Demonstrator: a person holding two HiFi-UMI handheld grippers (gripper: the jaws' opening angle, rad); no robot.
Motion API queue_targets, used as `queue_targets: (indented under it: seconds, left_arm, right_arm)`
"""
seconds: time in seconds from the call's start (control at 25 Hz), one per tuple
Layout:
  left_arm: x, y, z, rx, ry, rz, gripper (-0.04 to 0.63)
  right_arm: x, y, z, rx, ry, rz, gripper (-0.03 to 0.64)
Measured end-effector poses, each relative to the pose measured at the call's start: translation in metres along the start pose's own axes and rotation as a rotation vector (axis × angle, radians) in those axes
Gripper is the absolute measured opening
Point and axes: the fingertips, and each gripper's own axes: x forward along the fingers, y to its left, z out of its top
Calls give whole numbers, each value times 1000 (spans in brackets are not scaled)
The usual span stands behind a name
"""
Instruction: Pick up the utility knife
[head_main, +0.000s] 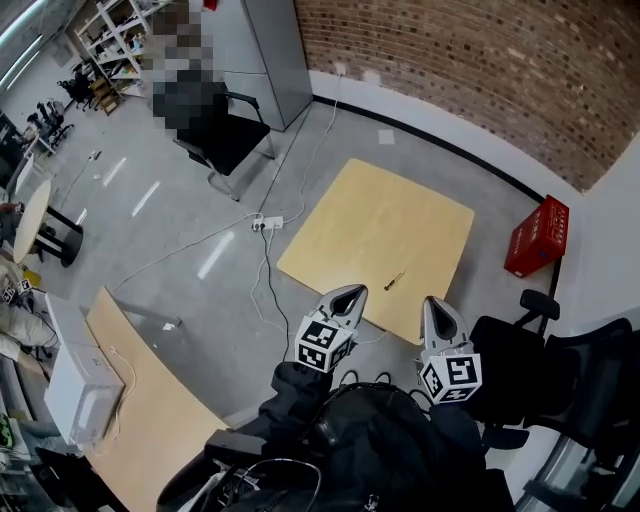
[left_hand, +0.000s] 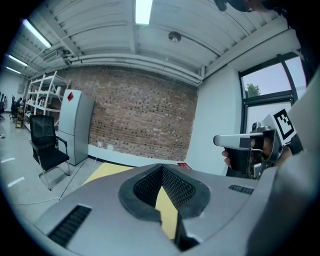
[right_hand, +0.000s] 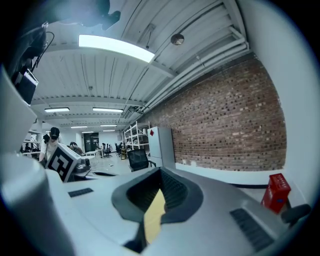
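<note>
The utility knife (head_main: 394, 281) lies on the yellow desk (head_main: 400, 215), close to the edge nearest you. Your left tool (head_main: 349, 293) is shut tight and holds nothing. Your right tool (head_main: 437, 306) is shut too, with nothing in it. Both tools point at the desk from its near edge, and neither touches the knife. The desk stands on a grey floor (head_main: 200, 230) by a brick wall (head_main: 480, 60). A red box (head_main: 537, 236) sits beside the desk, and a black chair (head_main: 225, 135) stands well away. The knife looks tiny, so you cannot make out its shape.
</note>
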Motion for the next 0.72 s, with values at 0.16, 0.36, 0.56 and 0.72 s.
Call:
queue_targets:
  seconds: [0.16, 0.36, 0.56, 0.72]
  left_arm:
    - [10, -4, 12, 14, -14, 2, 2]
    - [21, -10, 16, 19, -9, -1, 2]
    - [30, -12, 8, 0, 26, -8, 2]
    - [40, -7, -9, -1, 71, -3, 2]
  right_arm:
    - [1, -11, 9, 1, -27, 2, 3]
    - [2, -25, 9, 8, -27, -2, 3]
    - [4, -34, 0, 26, -3, -9, 3]
    - [6, -43, -14, 40, 26, -22, 3]
